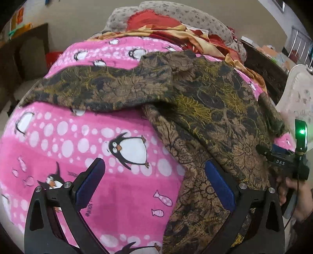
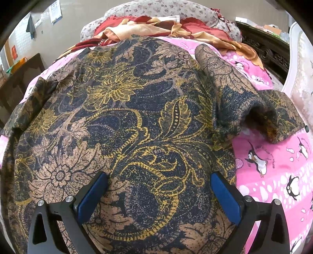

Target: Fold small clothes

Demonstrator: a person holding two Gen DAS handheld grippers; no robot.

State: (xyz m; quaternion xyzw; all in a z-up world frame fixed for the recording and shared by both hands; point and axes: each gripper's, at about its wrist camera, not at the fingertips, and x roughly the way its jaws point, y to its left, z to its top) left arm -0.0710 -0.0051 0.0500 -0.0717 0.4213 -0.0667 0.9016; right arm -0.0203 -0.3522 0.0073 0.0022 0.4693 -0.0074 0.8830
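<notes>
A brown, black and yellow floral garment (image 1: 205, 109) lies spread on a pink penguin blanket (image 1: 78, 140). One sleeve stretches left across the blanket. My left gripper (image 1: 154, 166) is open and empty, above the garment's left edge where cloth meets blanket. In the right wrist view the garment (image 2: 121, 121) fills most of the frame, with a rumpled sleeve at the right. My right gripper (image 2: 158, 181) is open and empty, just above the garment's body. The right gripper's body (image 1: 283, 162) shows at the right edge of the left wrist view.
A red and orange cloth (image 2: 152, 25) and a grey patterned pillow (image 2: 156, 9) lie at the head of the bed. A dark wooden headboard (image 2: 270, 50) and a white chair (image 1: 299, 93) stand at the right. Dark furniture (image 1: 29, 52) stands at the left.
</notes>
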